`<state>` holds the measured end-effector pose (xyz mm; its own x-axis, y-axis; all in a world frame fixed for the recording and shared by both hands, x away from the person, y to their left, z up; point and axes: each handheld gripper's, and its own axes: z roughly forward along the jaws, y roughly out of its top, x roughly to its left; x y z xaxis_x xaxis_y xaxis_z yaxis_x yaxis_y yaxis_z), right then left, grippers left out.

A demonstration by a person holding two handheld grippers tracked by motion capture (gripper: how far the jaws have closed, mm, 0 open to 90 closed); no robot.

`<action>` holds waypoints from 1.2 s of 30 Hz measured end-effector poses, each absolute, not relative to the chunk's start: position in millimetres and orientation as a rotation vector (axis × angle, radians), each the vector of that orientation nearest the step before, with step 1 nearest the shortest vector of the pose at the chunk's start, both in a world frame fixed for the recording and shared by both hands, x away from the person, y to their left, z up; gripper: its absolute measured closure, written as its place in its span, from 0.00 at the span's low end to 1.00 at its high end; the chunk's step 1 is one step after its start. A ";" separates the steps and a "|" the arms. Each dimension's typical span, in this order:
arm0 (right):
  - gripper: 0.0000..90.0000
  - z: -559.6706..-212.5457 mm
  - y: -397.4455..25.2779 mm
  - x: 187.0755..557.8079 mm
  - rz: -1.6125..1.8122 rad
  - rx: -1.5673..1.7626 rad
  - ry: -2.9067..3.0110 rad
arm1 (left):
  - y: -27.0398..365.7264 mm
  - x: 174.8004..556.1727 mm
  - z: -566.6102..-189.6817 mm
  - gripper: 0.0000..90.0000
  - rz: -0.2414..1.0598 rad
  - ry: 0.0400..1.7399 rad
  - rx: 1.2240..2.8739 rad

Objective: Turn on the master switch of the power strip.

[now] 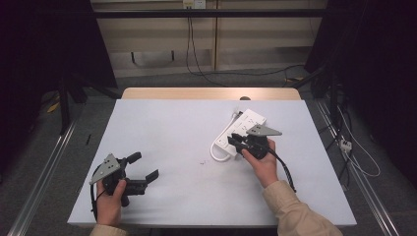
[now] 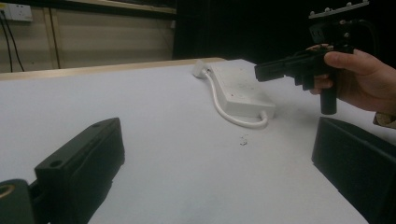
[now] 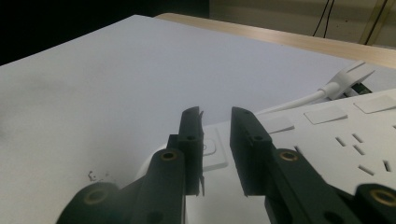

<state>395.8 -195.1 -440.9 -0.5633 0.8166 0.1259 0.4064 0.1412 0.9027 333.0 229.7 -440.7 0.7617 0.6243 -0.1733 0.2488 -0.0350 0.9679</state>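
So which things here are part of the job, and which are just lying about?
In the job:
- power strip, under the right hand-held gripper, whose jaws stand slightly apart above its switch end
- its white cable, looped beside it

Lying about:
- left hand-held gripper, jaws wide, resting away from the strip
- dark specks on the table
- wall socket behind

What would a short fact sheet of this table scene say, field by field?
surface: white table
main item: white power strip, lying flat toward the far right, its cord looped beside it
right gripper: over the near end of the power strip, fingers close together with a slim gap, holding nothing
left gripper: near left, fingers wide apart, holding nothing
marks: small dark specks mid-table
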 end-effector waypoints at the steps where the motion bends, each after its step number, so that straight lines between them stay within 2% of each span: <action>1: 0.84 -441.3 -195.3 396.1 1.402 1.175 2.028 | 229.6 333.0 -440.7 0.02 0.346 0.714 1.615; 20: 0.90 -439.1 -186.7 403.0 1.410 1.165 2.052 | 231.2 332.7 -440.3 0.02 0.348 0.717 1.611; 32: 1.00 -440.8 -185.2 407.6 1.406 1.164 2.069 | 231.4 332.8 -440.1 0.02 0.349 0.719 1.610; 36: 1.00 -442.8 -183.8 408.5 1.391 1.166 2.086 | 231.4 333.1 -440.3 0.02 0.347 0.717 1.611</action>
